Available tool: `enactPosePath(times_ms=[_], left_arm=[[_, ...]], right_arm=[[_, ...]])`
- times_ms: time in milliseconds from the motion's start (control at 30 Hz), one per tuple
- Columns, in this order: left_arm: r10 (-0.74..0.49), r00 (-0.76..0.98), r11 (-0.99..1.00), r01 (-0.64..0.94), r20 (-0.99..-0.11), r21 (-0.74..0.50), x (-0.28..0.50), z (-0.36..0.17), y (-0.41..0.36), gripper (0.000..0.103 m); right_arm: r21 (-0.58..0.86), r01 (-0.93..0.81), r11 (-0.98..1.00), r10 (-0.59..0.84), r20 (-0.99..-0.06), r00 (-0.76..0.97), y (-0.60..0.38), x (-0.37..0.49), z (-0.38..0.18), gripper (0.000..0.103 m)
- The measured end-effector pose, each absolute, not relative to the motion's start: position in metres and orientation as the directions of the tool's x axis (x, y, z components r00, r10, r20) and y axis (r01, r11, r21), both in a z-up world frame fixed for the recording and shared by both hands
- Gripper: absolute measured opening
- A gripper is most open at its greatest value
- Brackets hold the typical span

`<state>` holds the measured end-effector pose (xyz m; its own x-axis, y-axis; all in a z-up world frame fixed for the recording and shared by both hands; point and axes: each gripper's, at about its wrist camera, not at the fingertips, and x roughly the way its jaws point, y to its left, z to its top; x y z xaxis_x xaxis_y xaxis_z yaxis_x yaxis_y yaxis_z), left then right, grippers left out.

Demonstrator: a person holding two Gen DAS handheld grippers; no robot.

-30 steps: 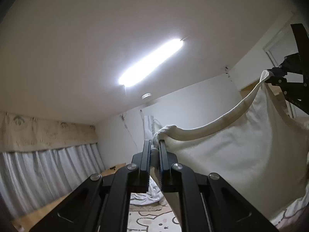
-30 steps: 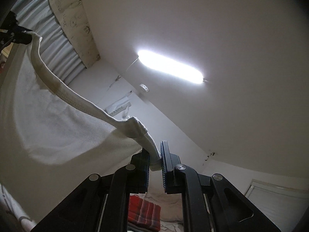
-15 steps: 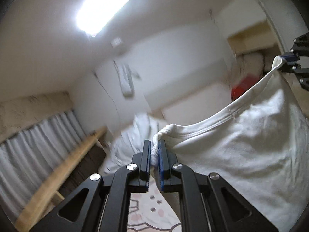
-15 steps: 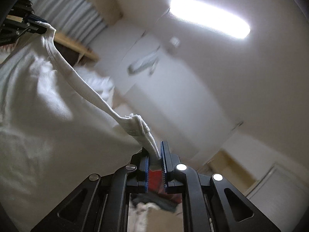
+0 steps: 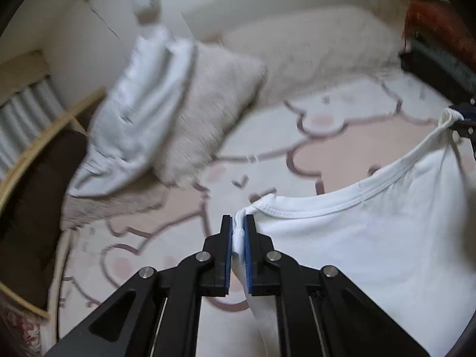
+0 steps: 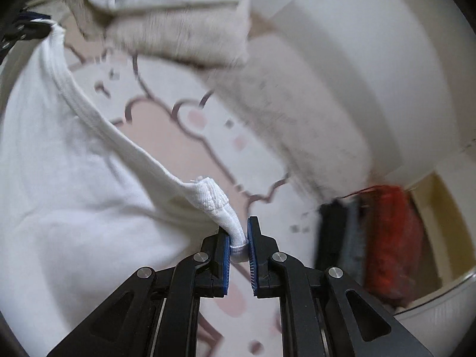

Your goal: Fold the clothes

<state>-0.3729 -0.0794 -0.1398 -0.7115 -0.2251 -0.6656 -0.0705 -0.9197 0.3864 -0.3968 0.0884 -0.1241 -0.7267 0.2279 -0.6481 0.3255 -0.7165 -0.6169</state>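
A white T-shirt (image 5: pixel 372 238) hangs stretched between my two grippers above a patterned bed sheet. My left gripper (image 5: pixel 237 235) is shut on one bunched corner of its ribbed hem. My right gripper (image 6: pixel 238 244) is shut on the other bunched corner; the shirt (image 6: pixel 59 178) spreads to its left. The right gripper also shows at the right edge of the left wrist view (image 5: pixel 459 119), and the left gripper shows at the top left of the right wrist view (image 6: pixel 26 29). The shirt's lower part is hidden below both views.
A pink and white cartoon sheet (image 5: pixel 312 136) covers the bed under the shirt. A fuzzy beige pillow (image 5: pixel 208 101) and a pale crumpled blanket (image 5: pixel 136 104) lie at its head. Folded red and dark clothes (image 6: pixel 386 232) are stacked at the right. A wooden bed rail (image 5: pixel 32 154) runs along the left.
Both grippers have tilted down from the ceiling towards the bed, lowering the stretched shirt. Both stay shut on the same corners.
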Motion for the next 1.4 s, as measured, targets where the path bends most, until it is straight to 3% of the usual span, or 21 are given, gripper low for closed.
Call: enactPosePath(times_ms=[200,267,300,333,367,433,667,833,867,933,1000,1200,1233,1267,1400], left_arm=[[-0.163,-0.582,-0.95,-0.124,-0.797,0.285,-0.414,-0.184,-0.092,0.015],[-0.165,-0.56,-0.956,-0.114,-0.812,0.272,-0.414,-0.186,-0.097,0.054],[-0.161,-0.553,-0.959,-0.108,-0.817,0.262,-0.412,-0.185,-0.101,0.06],[-0.148,-0.558,-0.964,-0.101,-0.816,0.244,-0.406,-0.18,-0.107,0.062],[-0.14,-0.559,-0.969,-0.093,-0.817,0.229,-0.397,-0.172,-0.114,0.062],[-0.122,-0.56,-0.977,-0.077,-0.819,0.198,-0.379,-0.157,-0.129,0.062],[-0.098,-0.559,-0.99,-0.028,-0.824,0.137,-0.297,-0.113,-0.17,0.062],[0.013,-0.538,-0.99,-0.127,-0.843,0.066,-0.22,-0.099,-0.152,0.062],[0.044,-0.533,-0.987,-0.154,-0.845,0.046,-0.209,-0.098,-0.141,0.062],[0.108,-0.519,-0.977,-0.212,-0.848,0.005,-0.189,-0.094,-0.118,0.062],[0.183,-0.499,-0.959,-0.282,-0.847,-0.041,-0.169,-0.088,-0.09,0.062],[0.256,-0.424,-0.912,-0.404,-0.869,-0.072,-0.123,-0.08,-0.038,0.062],[0.254,-0.416,-0.909,-0.412,-0.873,-0.068,-0.118,-0.08,-0.035,0.062],[0.252,-0.408,-0.907,-0.415,-0.877,-0.068,-0.113,-0.079,-0.034,0.062],[0.252,-0.393,-0.908,-0.411,-0.884,-0.077,-0.096,-0.077,-0.036,0.062]], right_arm=[[-0.519,0.38,-0.766,0.222,-0.768,-0.601,0.089,-0.443,-0.204,0.011],[-0.45,0.404,-0.796,0.183,-0.817,-0.547,0.09,-0.448,-0.221,0.012],[-0.417,0.395,-0.819,0.162,-0.827,-0.538,0.093,-0.449,-0.222,0.015],[-0.384,0.378,-0.842,0.141,-0.834,-0.533,0.097,-0.45,-0.222,0.026],[-0.34,0.357,-0.87,0.113,-0.842,-0.527,0.104,-0.451,-0.218,0.05],[-0.258,0.31,-0.915,0.063,-0.851,-0.521,0.121,-0.45,-0.206,0.079],[-0.168,0.218,-0.961,0.023,-0.839,-0.544,0.178,-0.4,-0.129,0.079],[-0.019,0.189,-0.982,-0.081,-0.857,-0.509,0.225,-0.298,-0.086,0.079],[0.025,0.175,-0.984,-0.11,-0.861,-0.497,0.234,-0.272,-0.085,0.072],[0.106,0.159,-0.982,-0.168,-0.875,-0.453,0.247,-0.231,-0.088,0.056],[0.198,0.118,-0.973,-0.229,-0.884,-0.407,0.257,-0.186,-0.099,0.055],[0.408,-0.095,-0.908,-0.353,-0.867,-0.351,0.271,-0.089,-0.153,0.055],[0.445,-0.145,-0.884,-0.378,-0.861,-0.34,0.274,-0.078,-0.166,0.053],[0.485,-0.198,-0.852,-0.409,-0.851,-0.328,0.277,-0.067,-0.179,0.043],[0.686,-0.386,-0.617,-0.579,-0.727,-0.369,0.286,-0.035,-0.222,0.04]])
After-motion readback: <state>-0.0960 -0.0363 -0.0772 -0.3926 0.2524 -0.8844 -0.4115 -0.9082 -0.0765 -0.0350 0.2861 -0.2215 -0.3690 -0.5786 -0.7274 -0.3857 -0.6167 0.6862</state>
